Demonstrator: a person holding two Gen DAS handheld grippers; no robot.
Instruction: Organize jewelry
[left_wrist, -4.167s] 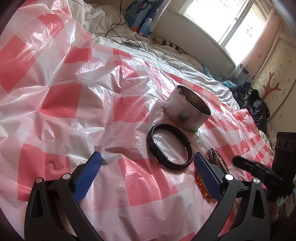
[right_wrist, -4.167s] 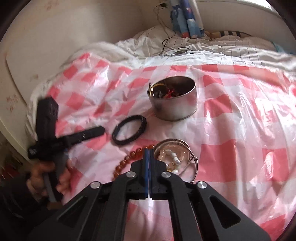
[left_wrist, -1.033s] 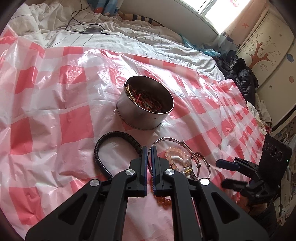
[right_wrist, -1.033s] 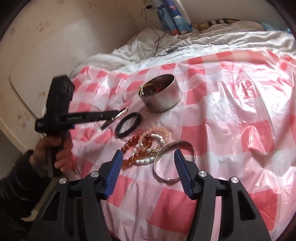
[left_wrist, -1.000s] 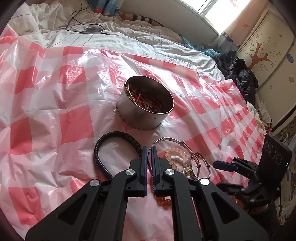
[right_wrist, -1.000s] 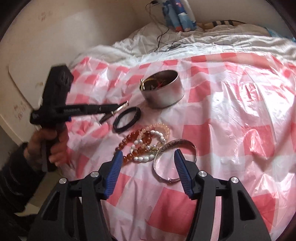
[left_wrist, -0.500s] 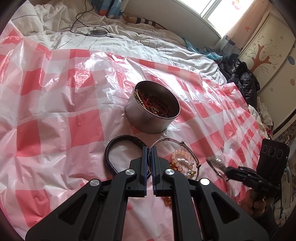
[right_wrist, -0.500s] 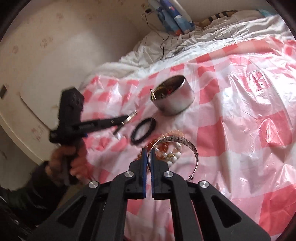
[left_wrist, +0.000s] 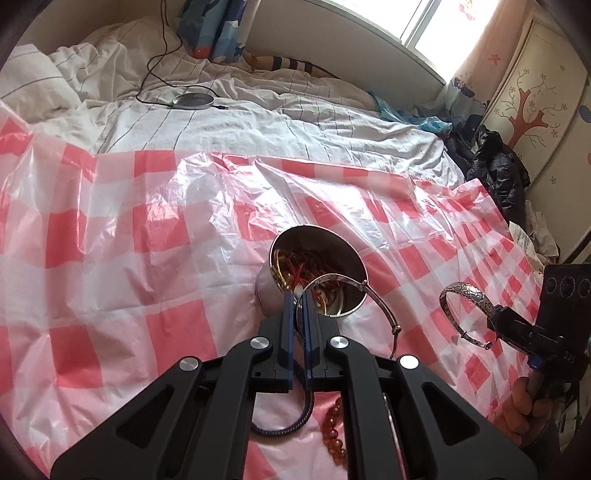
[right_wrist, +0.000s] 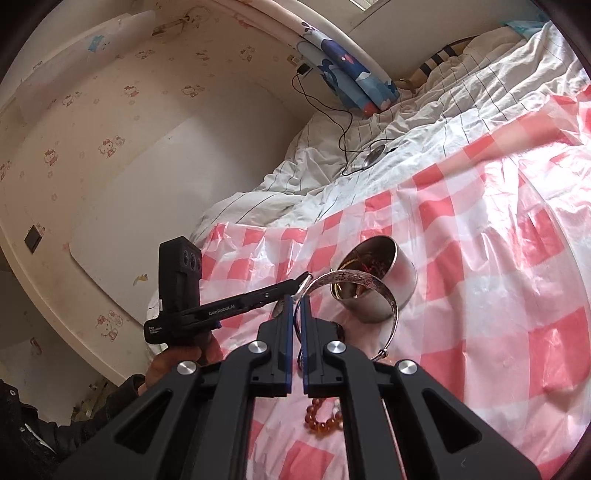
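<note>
My left gripper (left_wrist: 294, 297) is shut on a thin silver bangle (left_wrist: 384, 306) and holds it in the air just in front of the round metal tin (left_wrist: 314, 273), which holds gold and red jewelry. My right gripper (right_wrist: 294, 301) is shut on a wide engraved silver bangle (right_wrist: 369, 284), lifted above the sheet near the tin (right_wrist: 384, 280). That bangle also shows in the left wrist view (left_wrist: 467, 314). A black braided bracelet (left_wrist: 291, 424) and amber beads (left_wrist: 334, 439) lie on the pink checked plastic sheet (left_wrist: 147, 258) under the left gripper.
The sheet covers a bed with rumpled white striped bedding (left_wrist: 258, 122). A cable and a round silver puck (left_wrist: 194, 100) lie on the bedding. A wardrobe (left_wrist: 535, 110) and dark clothes (left_wrist: 495, 166) stand at the right. A wall (right_wrist: 110, 147) borders the bed's left side.
Both grippers have risen off the sheet with their bangles and moved toward the tin. The right gripper, open a second ago, shut on the wide bangle.
</note>
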